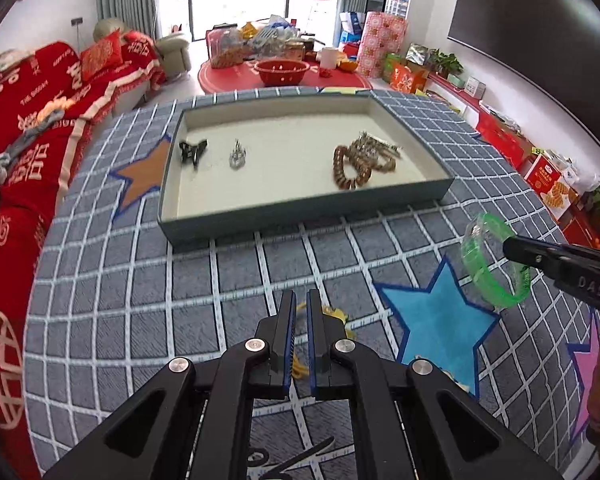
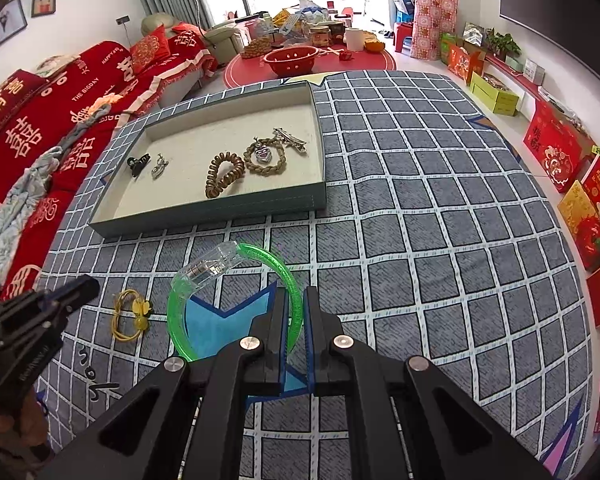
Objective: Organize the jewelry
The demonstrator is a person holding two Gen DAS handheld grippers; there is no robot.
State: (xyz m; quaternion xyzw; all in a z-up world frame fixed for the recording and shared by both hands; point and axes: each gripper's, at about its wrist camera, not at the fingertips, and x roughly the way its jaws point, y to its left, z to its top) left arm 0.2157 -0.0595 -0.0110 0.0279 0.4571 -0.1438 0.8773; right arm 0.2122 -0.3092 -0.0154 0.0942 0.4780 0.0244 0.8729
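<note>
A shallow grey tray (image 1: 300,214) (image 2: 204,216) with a cream lining lies on the checked cloth. In it are a black hair clip (image 1: 193,151) (image 2: 137,165), a silver piece (image 1: 238,155) (image 2: 159,168), a brown coil bracelet (image 1: 350,168) (image 2: 222,174), a beaded bracelet with a heart pendant (image 2: 265,156) and a silver clip (image 2: 290,139). My right gripper (image 2: 299,300) (image 1: 516,250) is shut on a green translucent bangle (image 2: 180,304) (image 1: 490,266), held above the cloth in front of the tray. My left gripper (image 1: 301,300) (image 2: 82,286) is nearly shut and empty, over a yellow hair tie (image 1: 332,314) (image 2: 130,314).
The cloth has an orange star (image 1: 144,178), a blue star (image 1: 436,320) (image 2: 236,308) and a pink star (image 1: 586,364). A red-covered sofa (image 1: 28,128) (image 2: 40,112) runs along the left. Red boxes (image 2: 552,148) line the right wall.
</note>
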